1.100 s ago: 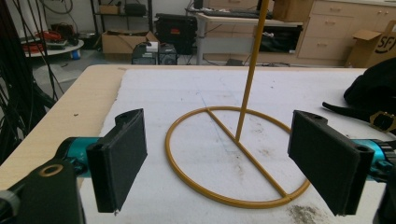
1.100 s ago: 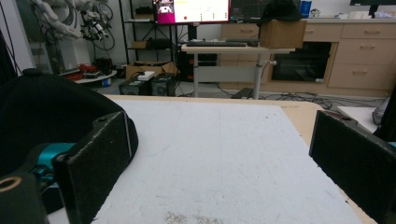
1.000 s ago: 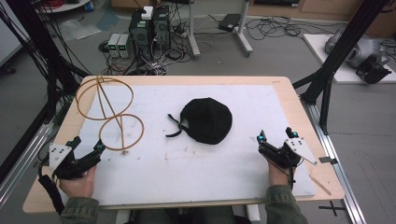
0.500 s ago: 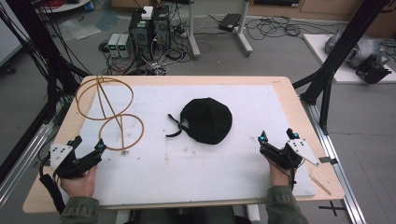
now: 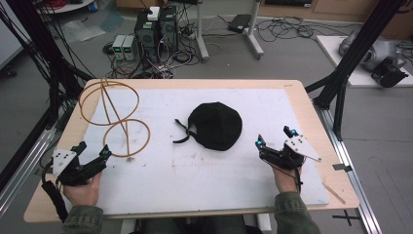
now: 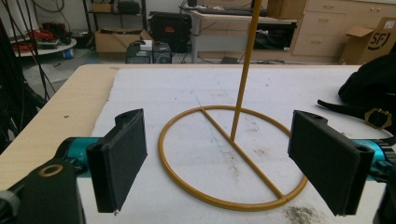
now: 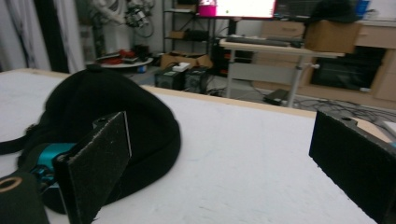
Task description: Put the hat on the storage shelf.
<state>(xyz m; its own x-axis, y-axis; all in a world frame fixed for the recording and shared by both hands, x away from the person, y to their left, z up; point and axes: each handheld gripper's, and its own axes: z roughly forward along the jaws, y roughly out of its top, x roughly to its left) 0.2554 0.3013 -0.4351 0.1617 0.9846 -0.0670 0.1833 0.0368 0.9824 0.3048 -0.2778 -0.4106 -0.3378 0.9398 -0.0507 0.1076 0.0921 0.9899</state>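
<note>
Fingers (image 6: 120,163) wide; stand's (image 5: 116,122) pole upright.

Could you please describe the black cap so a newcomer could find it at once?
On the white mat, look near the middle, right of the wire stand. The cap lies there, the only dark, soft, rounded thing, with a strap trailing from its left side.

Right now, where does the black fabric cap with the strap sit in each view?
High view: the black fabric cap lies mid-table on the white mat.
Left gripper view: its edge and buckled strap at far right.
Right gripper view: cap at left, behind the left jaw.
Shared landmark: the white mat.
</note>
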